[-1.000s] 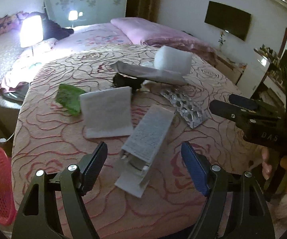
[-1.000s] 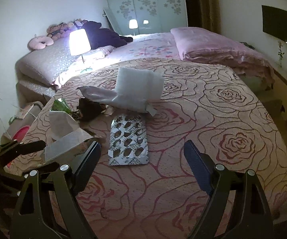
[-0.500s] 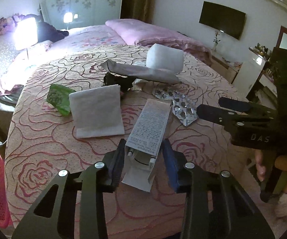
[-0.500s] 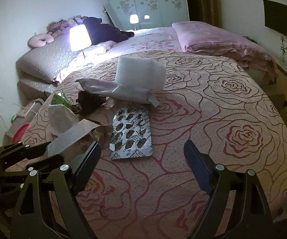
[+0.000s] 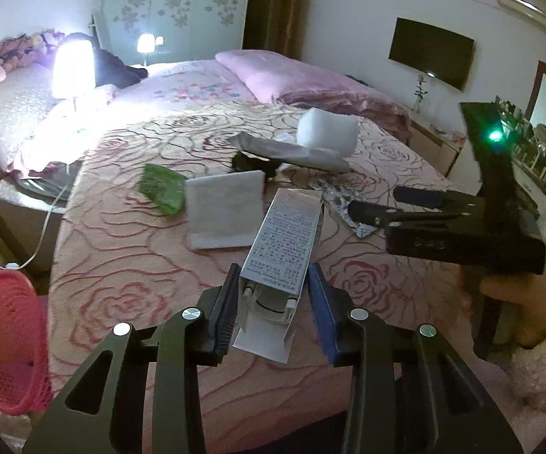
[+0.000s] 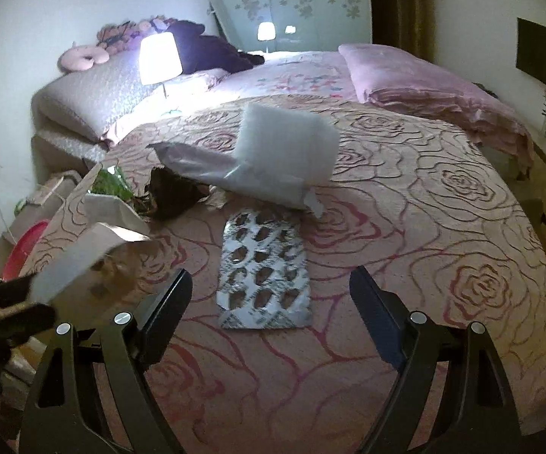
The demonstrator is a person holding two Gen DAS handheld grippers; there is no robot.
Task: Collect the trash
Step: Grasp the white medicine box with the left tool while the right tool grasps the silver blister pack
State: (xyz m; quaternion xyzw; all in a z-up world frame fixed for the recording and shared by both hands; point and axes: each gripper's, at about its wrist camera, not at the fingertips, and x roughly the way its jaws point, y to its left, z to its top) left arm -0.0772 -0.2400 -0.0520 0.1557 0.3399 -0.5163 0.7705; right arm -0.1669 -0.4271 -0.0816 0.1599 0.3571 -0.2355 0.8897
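Note:
My left gripper [image 5: 273, 302] is shut on the open near end of a white printed carton [image 5: 284, 242], which tilts up off the rose-patterned bedspread [image 5: 129, 265]. The same carton [image 6: 80, 261] shows blurred at the left of the right wrist view. My right gripper [image 6: 273, 317] stands open over the bed, with a silver blister sheet [image 6: 263, 272] lying flat between and just beyond its fingers. More trash lies further back: a white pad [image 5: 225, 212], a green wrapper [image 5: 161, 187], a dark crumpled item [image 6: 174, 193], a grey mailer bag [image 6: 227, 174] and a white foam block [image 6: 288, 147].
A red mesh basket [image 5: 4, 344] stands on the floor off the bed's left corner. A lit lamp [image 5: 74, 68], pillows and a pink folded blanket [image 5: 311, 83] sit at the far end. A person's hand [image 5: 519, 295] holds the right gripper at the bed's right edge.
My left gripper closed on the carton and raised its near end off the bedspread. The right gripper edged in toward the blister sheet, staying open.

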